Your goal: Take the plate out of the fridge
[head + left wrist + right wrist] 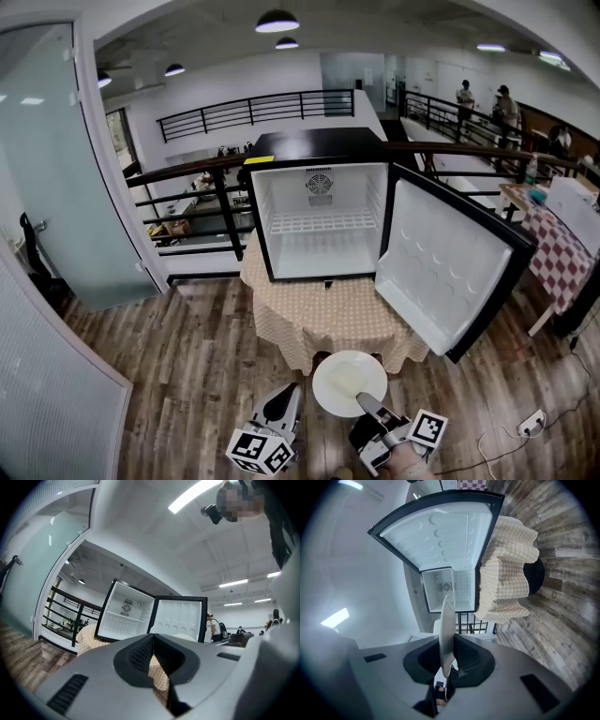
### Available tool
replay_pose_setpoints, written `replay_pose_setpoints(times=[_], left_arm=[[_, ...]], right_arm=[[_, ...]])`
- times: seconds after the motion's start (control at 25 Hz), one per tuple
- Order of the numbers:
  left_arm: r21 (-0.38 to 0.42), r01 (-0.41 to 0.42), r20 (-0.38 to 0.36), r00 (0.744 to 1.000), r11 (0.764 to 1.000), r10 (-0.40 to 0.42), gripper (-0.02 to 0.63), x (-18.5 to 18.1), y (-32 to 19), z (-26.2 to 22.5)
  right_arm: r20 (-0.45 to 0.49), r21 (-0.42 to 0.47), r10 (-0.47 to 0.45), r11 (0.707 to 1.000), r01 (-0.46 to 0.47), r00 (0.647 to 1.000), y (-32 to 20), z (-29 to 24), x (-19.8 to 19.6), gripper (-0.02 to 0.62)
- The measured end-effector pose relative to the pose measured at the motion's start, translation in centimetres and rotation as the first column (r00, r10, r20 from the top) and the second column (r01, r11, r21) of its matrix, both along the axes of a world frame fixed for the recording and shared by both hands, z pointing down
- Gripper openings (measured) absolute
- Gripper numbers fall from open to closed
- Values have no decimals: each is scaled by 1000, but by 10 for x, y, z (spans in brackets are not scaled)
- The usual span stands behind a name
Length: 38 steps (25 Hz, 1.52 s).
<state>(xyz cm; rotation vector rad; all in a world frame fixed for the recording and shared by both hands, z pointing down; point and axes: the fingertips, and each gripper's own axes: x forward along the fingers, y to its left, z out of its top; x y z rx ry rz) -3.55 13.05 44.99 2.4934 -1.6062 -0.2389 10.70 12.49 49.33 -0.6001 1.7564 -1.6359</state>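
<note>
A round white plate (347, 380) hangs over the wooden floor in front of the table, with my right gripper (368, 404) shut on its near rim. In the right gripper view the plate (446, 620) stands edge-on between the pads. The small black fridge (319, 220) stands on a table with a beige checked cloth (314, 319). Its door (455, 272) is swung wide to the right, and its white inside shows only a wire shelf. My left gripper (284, 401) is low at the plate's left, shut and holding nothing. It points at the fridge (124, 613).
A black railing (187, 202) runs behind the fridge. A glass partition (66, 178) stands at the left. A table with a red checked cloth (562, 253) is at the right, people stand far back, and a power strip (532, 422) lies on the floor.
</note>
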Motion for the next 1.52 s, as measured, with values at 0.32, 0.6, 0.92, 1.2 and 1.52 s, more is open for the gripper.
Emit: replay_pose_setpoints(times=[0.32,0.6,0.92,1.2,1.52], left_arm=[[-18,26,-12,1000,1000,-26,9,-11,41,2],[-25,35,-15,999,999,-36,9,-17,68,2],[-33,14,-25,1000,999,-14,8,-16,96,10],[-44,12,-43,999,999,-14,9,-23,123,15],[-40,13,-57,998,999,-15,8,-35,152,16]], right_arm=[[-3,5,-24,1000,24,1000,36,-5,-8,57],[-6,0,-28,1000,28,1000,61,-2,-13,57],[-8,-9,-18,1000,18,1000,85,1,-14,57],[24,-16,-15,1000,15,1000,105,-4,-17,57],[5,-10,-61,998,61,998,127,-3,-38,57]])
